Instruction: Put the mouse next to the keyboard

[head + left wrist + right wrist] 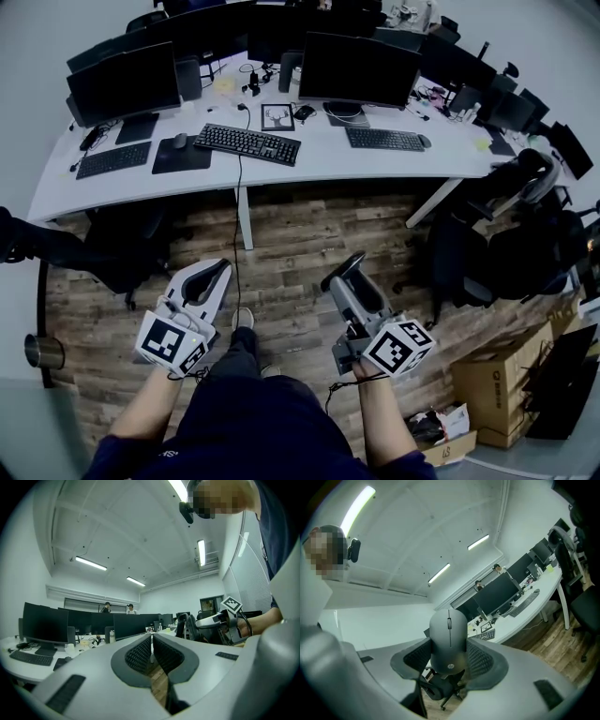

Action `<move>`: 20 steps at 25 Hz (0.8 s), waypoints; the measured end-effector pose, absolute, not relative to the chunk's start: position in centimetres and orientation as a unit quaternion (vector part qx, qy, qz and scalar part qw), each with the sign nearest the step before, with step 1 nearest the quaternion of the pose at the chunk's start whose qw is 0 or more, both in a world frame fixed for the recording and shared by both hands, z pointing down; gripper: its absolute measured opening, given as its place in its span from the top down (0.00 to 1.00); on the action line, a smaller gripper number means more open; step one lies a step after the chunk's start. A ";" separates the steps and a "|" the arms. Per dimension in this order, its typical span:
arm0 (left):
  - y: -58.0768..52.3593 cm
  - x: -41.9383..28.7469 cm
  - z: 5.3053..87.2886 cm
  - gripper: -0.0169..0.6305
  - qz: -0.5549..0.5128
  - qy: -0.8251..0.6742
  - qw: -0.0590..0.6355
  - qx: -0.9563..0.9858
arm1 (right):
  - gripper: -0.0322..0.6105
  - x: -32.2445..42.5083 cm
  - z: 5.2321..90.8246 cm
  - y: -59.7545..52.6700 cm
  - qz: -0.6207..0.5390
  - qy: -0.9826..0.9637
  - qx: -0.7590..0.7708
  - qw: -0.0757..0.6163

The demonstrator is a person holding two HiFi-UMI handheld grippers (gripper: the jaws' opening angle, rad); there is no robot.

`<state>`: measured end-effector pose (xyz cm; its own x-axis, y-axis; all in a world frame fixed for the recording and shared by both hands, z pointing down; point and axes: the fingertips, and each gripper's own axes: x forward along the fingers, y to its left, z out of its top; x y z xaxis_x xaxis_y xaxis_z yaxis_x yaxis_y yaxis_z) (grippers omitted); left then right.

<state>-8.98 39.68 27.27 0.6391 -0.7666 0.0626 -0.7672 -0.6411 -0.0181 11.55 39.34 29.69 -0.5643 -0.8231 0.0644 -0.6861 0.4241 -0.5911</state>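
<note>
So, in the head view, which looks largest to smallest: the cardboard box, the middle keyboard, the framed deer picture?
1. cardboard box: largest, though it is nearer the camera, which inflates it.
2. middle keyboard.
3. framed deer picture: smallest.

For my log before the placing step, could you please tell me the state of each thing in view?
left gripper: shut, nothing between its jaws.
right gripper: shut on the mouse.
mouse: clamped in the air, not yet on the desk.
keyboard: lying flat on the desk.
monitors: screens dark.
</note>
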 end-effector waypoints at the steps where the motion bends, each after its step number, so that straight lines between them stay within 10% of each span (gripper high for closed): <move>1: 39.3 -8.9 27.4 0.91 0.033 -0.424 0.006 0.905 | 0.58 11.6 29.8 39.0 -0.289 0.835 -0.453 0.115; 20: 29.0 -10.1 30.4 0.91 0.046 -0.417 0.036 0.907 | 0.58 10.7 33.1 29.1 -0.308 0.821 -0.472 0.090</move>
<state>-10.08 29.04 30.41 0.6483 -0.7528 0.1138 -0.7595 -0.6500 0.0260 10.75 29.08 33.10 -0.5384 -0.8303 0.1439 -0.7197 0.3642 -0.5912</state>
